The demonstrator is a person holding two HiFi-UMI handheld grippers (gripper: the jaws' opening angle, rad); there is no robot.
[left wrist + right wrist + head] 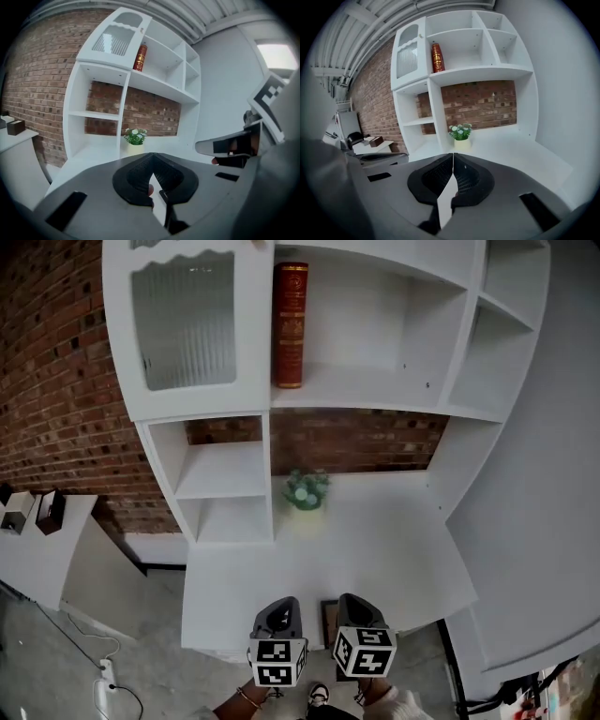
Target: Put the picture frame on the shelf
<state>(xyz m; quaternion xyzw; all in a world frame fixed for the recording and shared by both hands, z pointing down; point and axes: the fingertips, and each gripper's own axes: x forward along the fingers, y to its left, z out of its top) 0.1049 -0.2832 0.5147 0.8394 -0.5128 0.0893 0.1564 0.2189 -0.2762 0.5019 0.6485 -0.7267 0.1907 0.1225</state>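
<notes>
White bench (394, 549) with a potted plant (306, 491) at its back. Well nearer the person than the plant, at the front edge, is the dark picture frame (329, 620). The left tool (280, 602) is near-left of the plant and the right tool (355, 600) near-right – both with jaws closed together. Whether either grips the frame is unclear.

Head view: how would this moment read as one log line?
left gripper shut, empty | right gripper shut, empty | both at table front edge | book on upper shelf | plant on table
</notes>
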